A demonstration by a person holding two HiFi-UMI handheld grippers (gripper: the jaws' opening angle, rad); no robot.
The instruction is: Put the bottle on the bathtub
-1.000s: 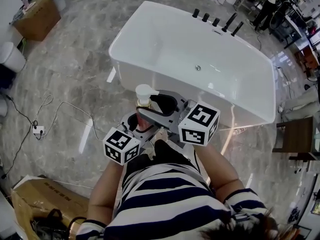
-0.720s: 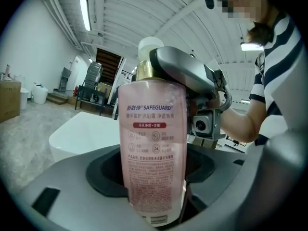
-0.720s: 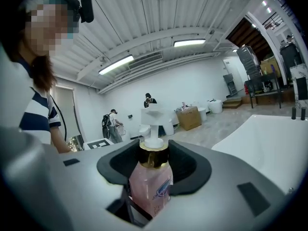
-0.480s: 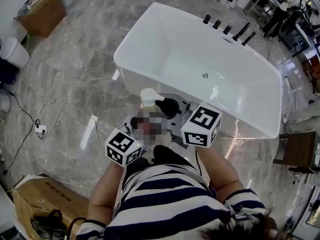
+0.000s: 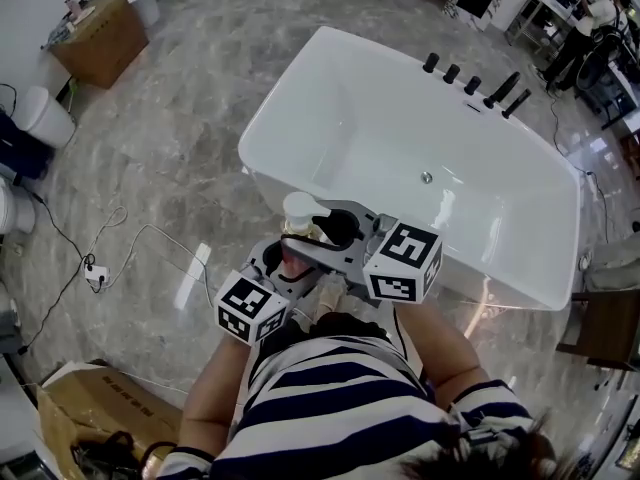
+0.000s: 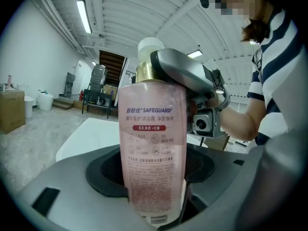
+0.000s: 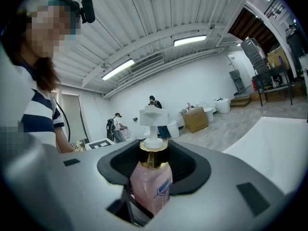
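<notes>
Left tool [image 5: 283,260] clamped on lower body of bottle [image 6: 151,148], right tool [image 5: 338,230] clamped just under its gold collar [image 7: 153,159] | bottle upright in the air, just short of near rim of bathtub [image 5: 370,118] | pink liquid nearly fills bottle; bathtub looks dry | likely heavy, smooth, stiff plastic: hold the body, not the pump [image 7: 153,115]

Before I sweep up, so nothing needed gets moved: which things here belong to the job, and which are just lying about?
Job: bottle, held by left gripper and right gripper; bathtub.
Lying about: cardboard box, power strip, white bin.
</notes>
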